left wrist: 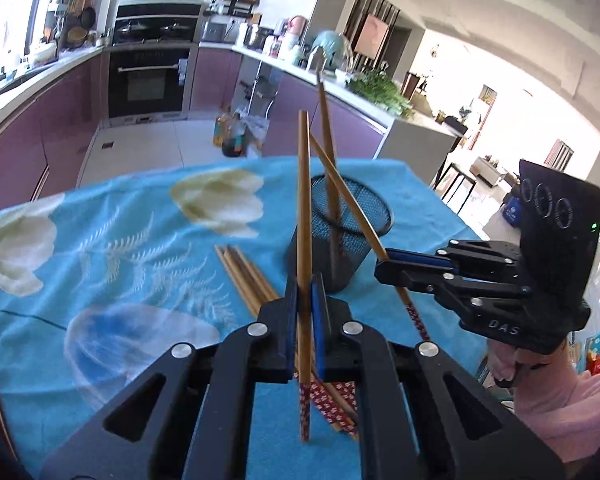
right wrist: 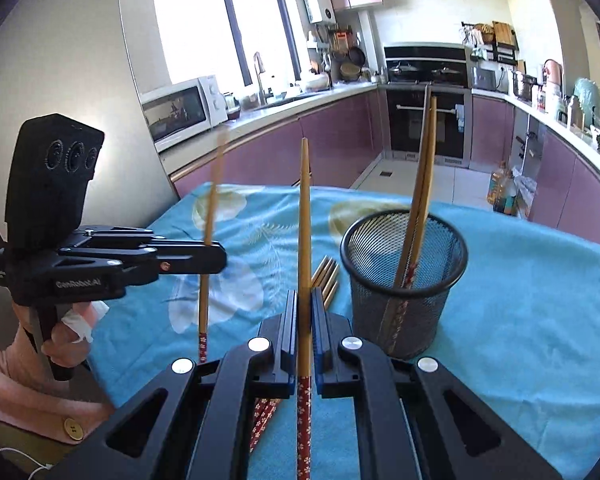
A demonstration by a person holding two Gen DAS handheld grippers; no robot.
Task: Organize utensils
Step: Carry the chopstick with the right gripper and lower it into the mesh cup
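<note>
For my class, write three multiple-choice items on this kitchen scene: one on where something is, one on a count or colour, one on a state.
1. Where do the loose chopsticks lie?
A. On the blue cloth beside the mesh cup
B. On the kitchen floor
C. On top of the microwave

2. How many chopsticks stand in the black mesh cup?
A. None
B. Two
C. Six

3. What is the state of the left tool and right tool?
A. Both open and empty
B. Only the left is shut on a chopstick
C. Each is shut on one chopstick

Answers:
1 A: the bundle rests on the blue cloth next to the cup.
2 B: two chopsticks rise from the cup in the right wrist view.
3 C: the left-held chopstick and right-held chopstick each sit clamped between blue pads.
</note>
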